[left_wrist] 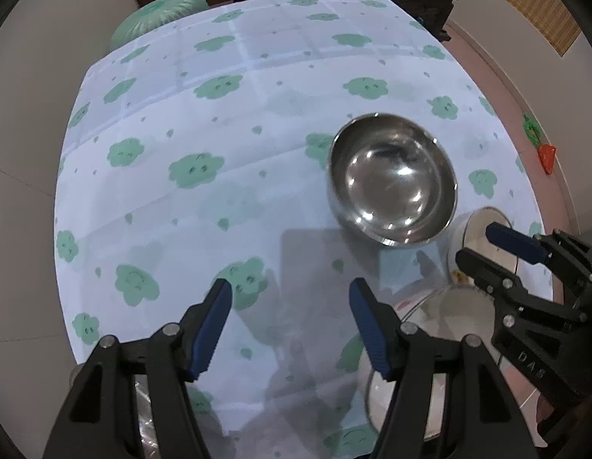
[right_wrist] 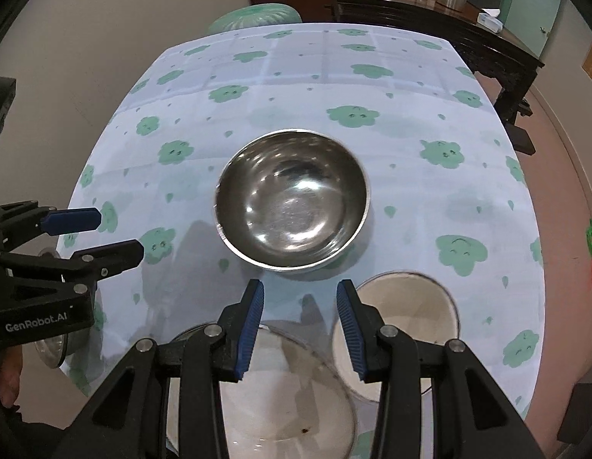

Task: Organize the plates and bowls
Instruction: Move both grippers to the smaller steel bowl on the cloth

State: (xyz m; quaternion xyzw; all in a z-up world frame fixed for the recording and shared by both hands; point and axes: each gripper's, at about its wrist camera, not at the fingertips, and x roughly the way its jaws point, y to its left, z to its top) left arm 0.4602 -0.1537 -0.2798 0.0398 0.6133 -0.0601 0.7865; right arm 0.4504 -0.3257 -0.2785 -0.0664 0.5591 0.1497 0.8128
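On the clover-print tablecloth sits a shiny, empty steel bowl.

left gripper: we hold it pointing steeply down, jaws apart, gripping nothing.
right gripper: beside it, narrower gap, likewise empty.
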